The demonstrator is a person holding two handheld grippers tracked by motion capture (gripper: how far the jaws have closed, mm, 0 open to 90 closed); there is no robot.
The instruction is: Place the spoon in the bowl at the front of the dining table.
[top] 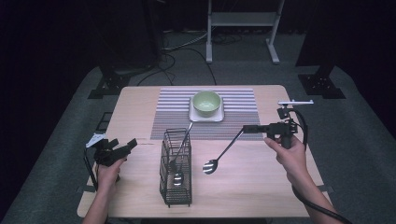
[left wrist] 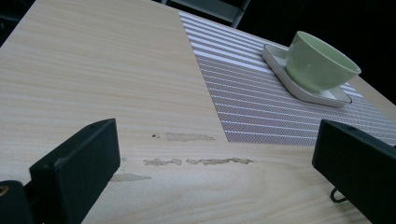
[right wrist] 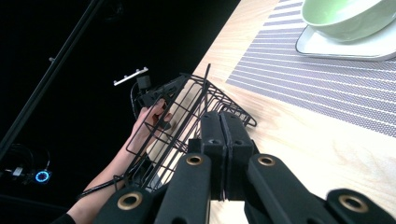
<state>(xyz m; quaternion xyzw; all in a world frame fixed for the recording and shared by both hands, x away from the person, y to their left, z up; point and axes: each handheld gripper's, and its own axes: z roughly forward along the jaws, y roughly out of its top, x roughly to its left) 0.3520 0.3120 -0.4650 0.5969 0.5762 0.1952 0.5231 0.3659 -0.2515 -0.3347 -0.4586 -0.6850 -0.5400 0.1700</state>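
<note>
My right gripper (top: 250, 129), at the right of the high view, has its jaws clamped tight on the handle of a black ladle-like spoon (top: 223, 152), whose shiny bowl hangs just above the worktop (top: 261, 182) beside the black wire cutlery basket (top: 176, 168). That basket stands at lower centre and holds another spoon (top: 180, 156) leaning inside it. My left gripper (top: 132, 144), at the lower left, hovers with its jaws spread wide and nothing between them. Toward the top of the frame, a pale green bowl (top: 206, 103) sits on a white square plate (top: 205, 116) on the striped placemat (top: 243, 109).
</note>
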